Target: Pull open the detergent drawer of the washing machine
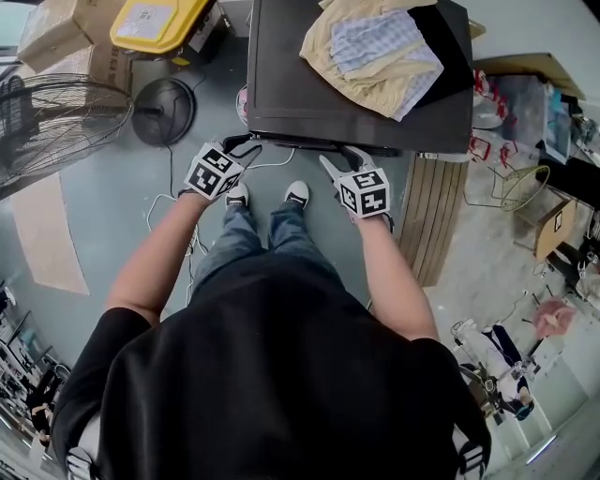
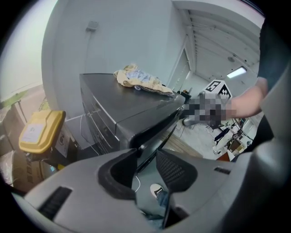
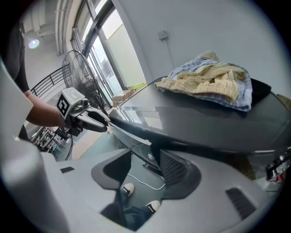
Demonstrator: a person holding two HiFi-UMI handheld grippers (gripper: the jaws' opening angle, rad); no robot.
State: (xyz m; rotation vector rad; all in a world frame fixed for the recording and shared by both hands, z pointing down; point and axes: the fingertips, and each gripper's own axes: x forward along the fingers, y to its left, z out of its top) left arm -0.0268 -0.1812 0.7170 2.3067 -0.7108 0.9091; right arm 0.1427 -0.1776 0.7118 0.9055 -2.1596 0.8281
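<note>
The dark washing machine (image 1: 309, 89) stands in front of me, with a pile of clothes (image 1: 375, 52) on its lid. Both grippers are at its upper front edge. My left gripper (image 1: 242, 150) is at the left end of that edge, and my right gripper (image 1: 330, 161) is nearer the middle. In the left gripper view the jaws (image 2: 145, 157) straddle the thin front panel strip (image 2: 152, 129), with a gap still showing. In the right gripper view the jaws (image 3: 145, 159) stand wide around the same strip (image 3: 129, 134). I cannot tell the drawer apart from the panel.
A floor fan (image 1: 56, 122) and its round base (image 1: 162, 111) stand on the left. Behind them are a yellow-lidded box (image 1: 155, 23) and cardboard boxes (image 1: 61, 37). A wooden pallet (image 1: 433, 216) lies right of the machine. A white cable (image 1: 169, 202) runs by my shoes (image 1: 267, 195).
</note>
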